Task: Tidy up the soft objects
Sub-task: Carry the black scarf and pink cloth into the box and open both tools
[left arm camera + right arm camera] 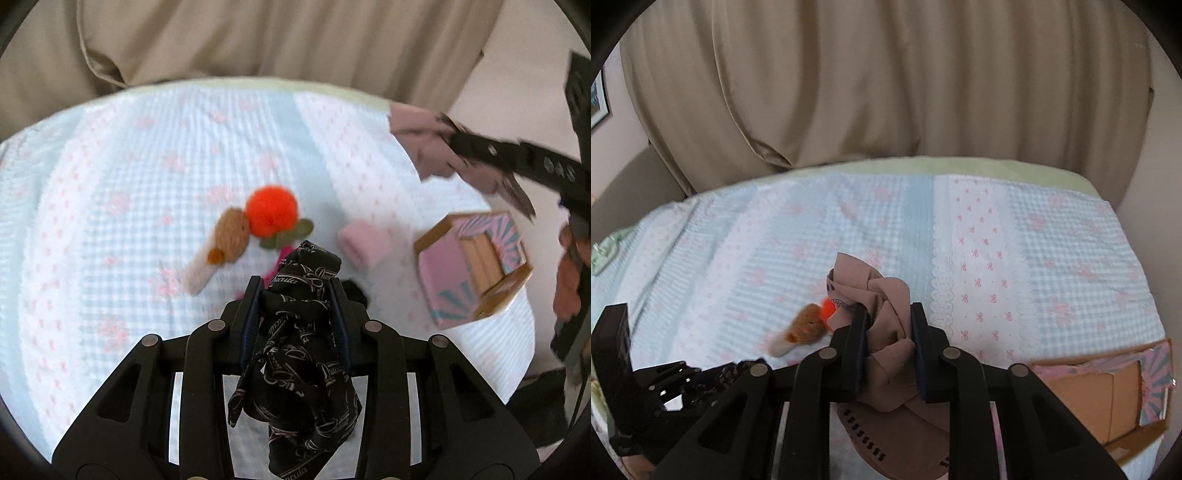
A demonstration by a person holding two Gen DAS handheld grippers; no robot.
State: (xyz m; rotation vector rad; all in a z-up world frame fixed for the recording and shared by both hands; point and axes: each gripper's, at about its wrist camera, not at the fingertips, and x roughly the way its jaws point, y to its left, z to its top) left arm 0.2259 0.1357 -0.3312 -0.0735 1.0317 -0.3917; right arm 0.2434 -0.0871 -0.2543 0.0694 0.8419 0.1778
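Black printed scarf [303, 332] bunched, hanging; mauve cloth [886, 332] crumpled, hanging; blurred orange pompom [271, 216], possibly plush, on bedspread.

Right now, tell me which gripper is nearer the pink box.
Right. The right gripper, shut on a mauve cloth, hangs just beside the pink box. The left gripper, clamping a black scarf, sits farther off, past the pink roll.

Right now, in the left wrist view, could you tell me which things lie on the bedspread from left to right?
Brown plush toy → orange pompom ball → rolled pink cloth → pink cardboard box.
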